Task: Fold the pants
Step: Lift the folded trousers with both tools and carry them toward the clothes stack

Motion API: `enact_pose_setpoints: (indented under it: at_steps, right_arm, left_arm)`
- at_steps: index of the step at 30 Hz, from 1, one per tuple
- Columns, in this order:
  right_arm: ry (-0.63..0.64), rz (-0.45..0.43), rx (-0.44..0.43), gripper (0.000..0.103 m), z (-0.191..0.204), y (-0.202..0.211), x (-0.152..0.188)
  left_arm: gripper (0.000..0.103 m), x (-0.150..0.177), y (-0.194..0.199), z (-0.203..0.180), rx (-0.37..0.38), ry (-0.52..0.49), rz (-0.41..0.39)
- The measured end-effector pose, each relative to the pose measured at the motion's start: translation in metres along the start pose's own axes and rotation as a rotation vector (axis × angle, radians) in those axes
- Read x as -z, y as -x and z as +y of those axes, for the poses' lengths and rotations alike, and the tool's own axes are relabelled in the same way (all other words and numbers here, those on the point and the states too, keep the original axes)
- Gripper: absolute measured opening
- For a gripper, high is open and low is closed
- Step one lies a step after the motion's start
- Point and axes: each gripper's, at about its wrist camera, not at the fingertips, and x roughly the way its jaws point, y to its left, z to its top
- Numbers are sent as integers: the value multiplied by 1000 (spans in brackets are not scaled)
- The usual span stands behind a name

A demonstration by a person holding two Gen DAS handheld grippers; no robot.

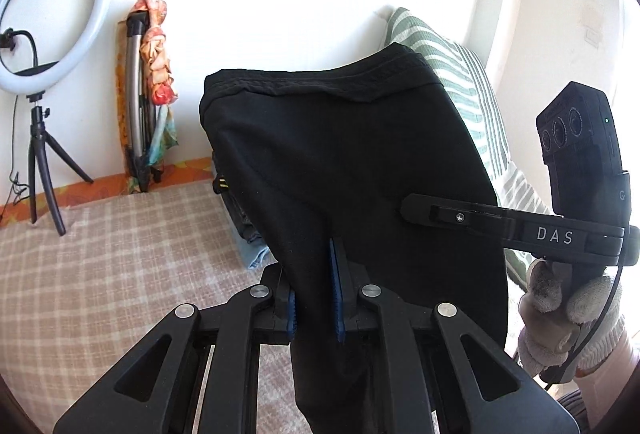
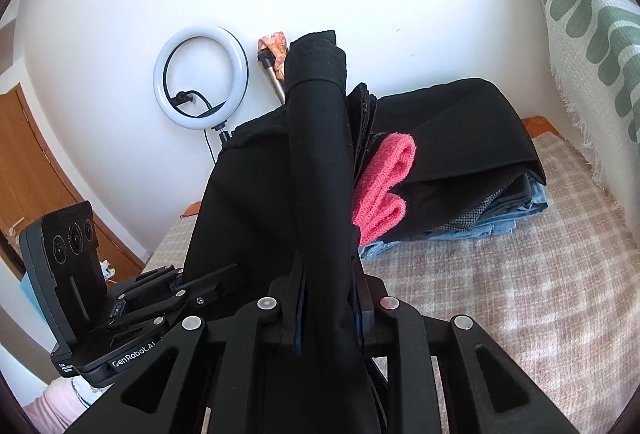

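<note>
Black pants (image 1: 340, 154) hang in the air above the bed, waistband on top. My left gripper (image 1: 314, 298) is shut on a fold of the black pants; the blue pads (image 1: 335, 290) press the cloth. My right gripper (image 2: 326, 314) is shut on another part of the black pants (image 2: 316, 174), which rise as a dark column between its fingers. The right gripper also shows in the left wrist view (image 1: 520, 230), held by a gloved hand at the pants' right edge. The left gripper shows in the right wrist view (image 2: 176, 294) at the lower left.
A checked bed cover (image 1: 120, 274) lies below. A pile of folded clothes (image 2: 480, 194) with a pink knit item (image 2: 384, 186) sits on the bed. A ring light on a tripod (image 1: 44, 34) stands by the wall. A green striped pillow (image 1: 460, 74) leans at the right.
</note>
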Motion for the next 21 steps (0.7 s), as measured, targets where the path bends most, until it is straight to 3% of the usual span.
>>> enact_pose_setpoints:
  at_steps: [13, 21]
  right_arm:
    - [80, -29, 67, 17, -41, -26, -103]
    - [66, -8, 76, 17, -89, -74, -148]
  left_arm:
    - [12, -83, -58, -5, 3, -59, -74]
    - [11, -113, -121, 11, -5, -30, -70]
